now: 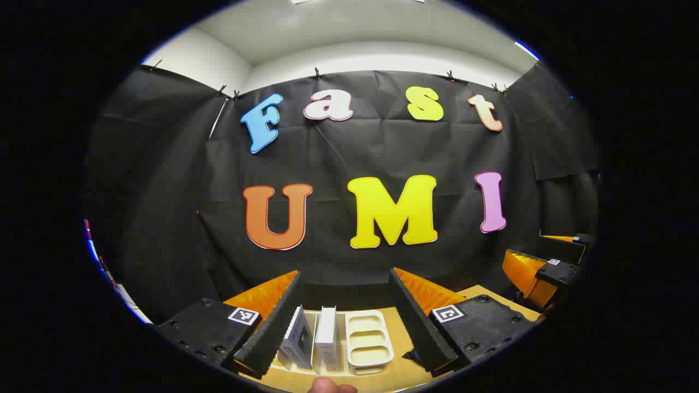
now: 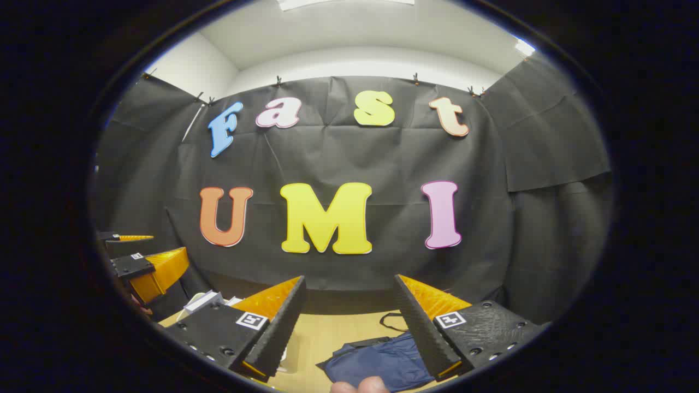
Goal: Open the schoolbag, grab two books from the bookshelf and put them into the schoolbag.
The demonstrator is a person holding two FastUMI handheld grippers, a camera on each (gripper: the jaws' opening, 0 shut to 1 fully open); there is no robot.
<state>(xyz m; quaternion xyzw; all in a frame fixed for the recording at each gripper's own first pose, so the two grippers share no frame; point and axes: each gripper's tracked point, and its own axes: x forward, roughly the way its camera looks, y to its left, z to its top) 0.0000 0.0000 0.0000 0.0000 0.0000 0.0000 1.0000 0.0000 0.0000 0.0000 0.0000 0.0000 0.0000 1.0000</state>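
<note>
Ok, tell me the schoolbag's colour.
Dark navy blue schoolbag, seen best in the right gripper view.

Both cameras rode side by side, facing the cloth wall (image 1: pixel 360 158) from some way back. The left gripper view looked over the bookshelf (image 1: pixel 367 338), the right over the schoolbag (image 2: pixel 382 357), apparently on one shared table (image 2: pixel 333 333).

Bright overhead ceiling light, sharp centre, strong fisheye bending at edges.

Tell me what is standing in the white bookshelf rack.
Two books stand upright in the left slots of the white rack; the right section holds nothing. The rack's base is partly hidden behind the left gripper.
</note>
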